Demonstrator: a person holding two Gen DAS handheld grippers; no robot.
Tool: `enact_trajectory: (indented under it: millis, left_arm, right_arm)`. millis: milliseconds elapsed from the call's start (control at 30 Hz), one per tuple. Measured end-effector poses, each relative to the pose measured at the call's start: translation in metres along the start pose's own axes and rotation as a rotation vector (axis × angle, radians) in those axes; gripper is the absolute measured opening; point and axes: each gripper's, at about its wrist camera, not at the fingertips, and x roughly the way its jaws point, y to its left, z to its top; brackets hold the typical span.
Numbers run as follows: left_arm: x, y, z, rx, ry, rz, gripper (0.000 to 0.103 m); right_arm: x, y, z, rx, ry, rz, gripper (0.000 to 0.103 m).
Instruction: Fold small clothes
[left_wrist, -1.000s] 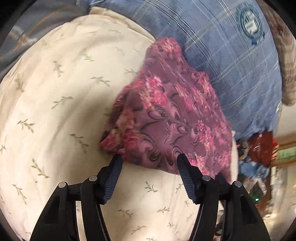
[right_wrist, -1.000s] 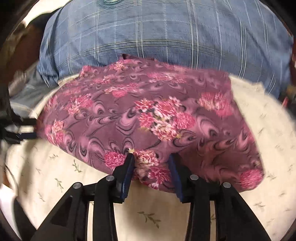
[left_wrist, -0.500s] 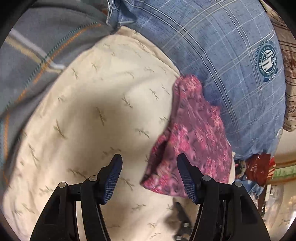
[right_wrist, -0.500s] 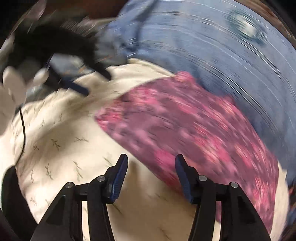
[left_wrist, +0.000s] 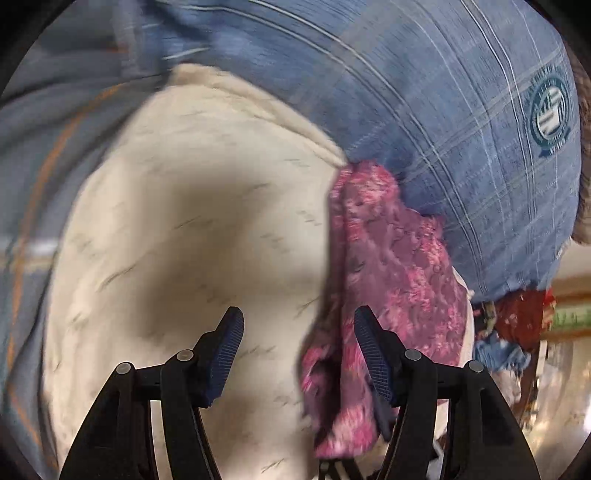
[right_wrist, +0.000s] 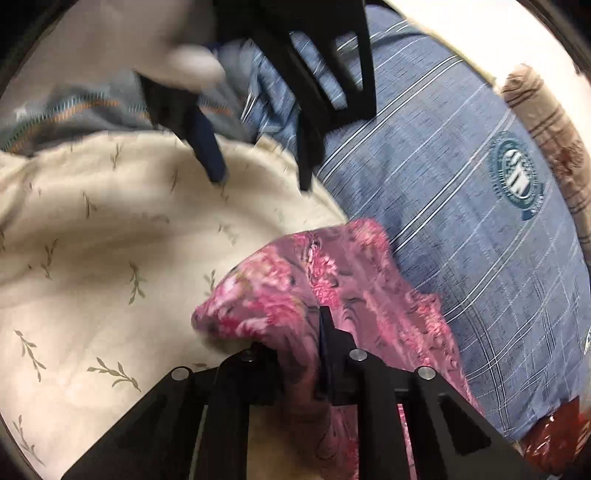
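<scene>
My right gripper has just closed, pinching the floral cloth on the cream cushion; my left gripper stands spread, empty. I should lift gently, keeping edges aligned.

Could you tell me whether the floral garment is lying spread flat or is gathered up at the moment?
Gathered up: the floral garment hangs bunched from the right gripper, whose jaws have just closed on it.

Right gripper fingertips buried in the floral cloth, pads not visible. Left gripper motion-blurred in right wrist view, base cut off by the top edge. Clutter at right of left wrist view too blurred to identify
</scene>
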Motion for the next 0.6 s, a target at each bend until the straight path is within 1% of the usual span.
enact_trajectory:
  millis: [67,167,200,300,333,367,433,500,600]
  left_arm:
    - [0.012,-0.013,0.013,0.031,0.024,-0.022,0.063]
    - [0.035,-0.036,0.029,0.088,0.071,-0.046,0.064]
    - [0.044,-0.044,0.033,0.111,0.088,-0.038,0.065]
    - [0.076,-0.062,0.041,0.172,0.147,0.044,0.064]
    - [0.086,-0.067,0.043,0.190,0.160,0.087,0.060]
    - [0.090,-0.071,0.044,0.202,0.159,0.114,0.042]
    - [0.095,-0.078,0.046,0.219,0.159,0.145,0.016]
    - [0.088,-0.086,0.047,0.220,0.126,0.138,0.011]
    - [0.070,-0.107,0.041,0.267,0.074,0.121,0.009]
  right_arm:
    - [-0.010,-0.005,-0.001,0.010,-0.034,-0.010,0.011]
    - [-0.016,-0.012,-0.004,0.013,-0.060,-0.005,0.009]
    - [-0.018,-0.014,-0.005,0.014,-0.068,-0.001,0.008]
    - [-0.021,-0.017,-0.005,0.031,-0.078,0.017,0.008]
    - [-0.021,-0.019,-0.005,0.036,-0.078,0.021,0.008]
    - [-0.020,-0.021,-0.006,0.045,-0.077,0.027,0.008]
    - [-0.023,-0.024,-0.008,0.062,-0.080,0.033,0.007]
    - [-0.027,-0.030,-0.011,0.091,-0.088,0.041,0.007]
    - [-0.033,-0.046,-0.016,0.155,-0.100,0.052,0.007]
